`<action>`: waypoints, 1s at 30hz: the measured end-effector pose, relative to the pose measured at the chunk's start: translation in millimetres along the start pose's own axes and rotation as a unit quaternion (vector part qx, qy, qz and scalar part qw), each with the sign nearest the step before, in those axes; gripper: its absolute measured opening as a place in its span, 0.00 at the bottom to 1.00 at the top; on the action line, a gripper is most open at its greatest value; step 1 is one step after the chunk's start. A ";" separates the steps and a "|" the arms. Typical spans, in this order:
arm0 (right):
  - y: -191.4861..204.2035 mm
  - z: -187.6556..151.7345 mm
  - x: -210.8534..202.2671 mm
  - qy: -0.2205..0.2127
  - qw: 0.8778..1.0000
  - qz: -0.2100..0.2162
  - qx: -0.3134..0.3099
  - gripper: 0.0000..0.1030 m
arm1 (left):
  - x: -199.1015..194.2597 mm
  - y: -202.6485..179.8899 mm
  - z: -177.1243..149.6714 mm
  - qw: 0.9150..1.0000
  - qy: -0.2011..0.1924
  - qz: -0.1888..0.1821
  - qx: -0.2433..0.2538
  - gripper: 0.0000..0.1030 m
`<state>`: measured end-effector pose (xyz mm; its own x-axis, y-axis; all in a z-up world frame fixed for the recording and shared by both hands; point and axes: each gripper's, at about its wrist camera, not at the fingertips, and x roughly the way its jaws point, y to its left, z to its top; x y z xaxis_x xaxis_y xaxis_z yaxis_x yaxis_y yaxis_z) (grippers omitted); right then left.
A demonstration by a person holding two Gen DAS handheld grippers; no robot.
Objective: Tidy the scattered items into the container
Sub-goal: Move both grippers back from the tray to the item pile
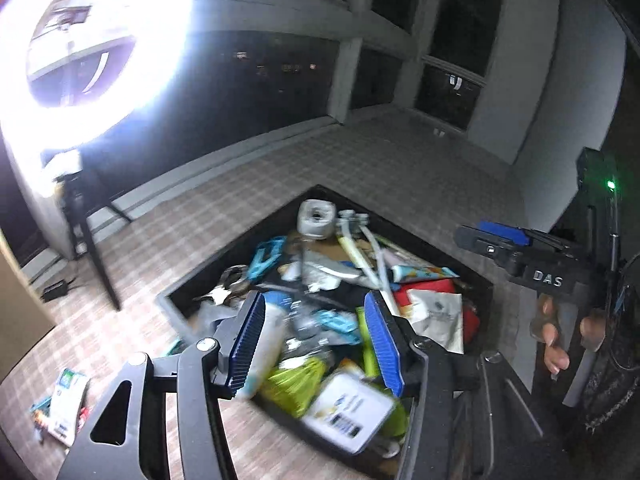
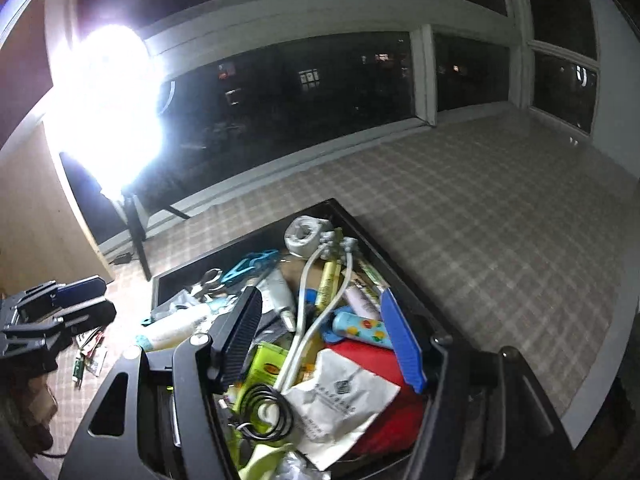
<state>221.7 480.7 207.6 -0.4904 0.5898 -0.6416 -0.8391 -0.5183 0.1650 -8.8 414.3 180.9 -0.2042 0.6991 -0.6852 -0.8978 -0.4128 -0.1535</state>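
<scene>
Both grippers hang over the black container [image 1: 476,280], which is heaped with odds and ends. The left gripper [image 1: 316,344] and right gripper [image 2: 320,340] gape empty; a few packets [image 1: 68,400] lie left of the container.

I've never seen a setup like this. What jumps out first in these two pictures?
First, the glaring ring light on a stand at the left, before dark windows. Next, the black container on the checked floor, heaped with tubes, packets, a white cable and a red pouch. Both tools' fingers hang open above it, while a few packets lie outside, at the left.
</scene>
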 end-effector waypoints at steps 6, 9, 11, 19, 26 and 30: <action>35.8 3.2 -4.6 0.002 0.998 0.056 -0.023 0.59 | -46.4 49.9 -22.1 0.998 -0.013 0.047 -0.026 0.46; 67.6 3.7 -7.2 0.002 0.994 0.090 -0.060 0.59 | -81.9 83.0 -41.7 0.995 -0.018 0.088 -0.035 0.46; 88.7 1.6 -4.5 0.011 0.990 0.114 -0.084 0.59 | -105.4 106.5 -55.8 0.991 -0.023 0.122 -0.049 0.46; 201.1 -41.3 21.6 0.077 0.954 0.203 -0.206 0.59 | -164.9 191.4 -136.4 0.967 0.001 0.211 -0.140 0.46; 272.4 -110.9 33.6 0.142 0.904 0.248 -0.319 0.59 | -137.4 218.9 -190.1 0.960 0.049 0.209 -0.179 0.39; 287.1 -145.1 42.3 0.173 0.886 0.250 -0.350 0.58 | -112.0 218.7 -197.5 0.963 0.071 0.194 -0.172 0.37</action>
<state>-5.9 267.0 119.1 -0.5566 0.0146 -0.8307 -0.1261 -0.9897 0.0671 -105.2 130.4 83.4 -0.4211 0.3765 -0.8252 -0.5771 -0.8131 -0.0765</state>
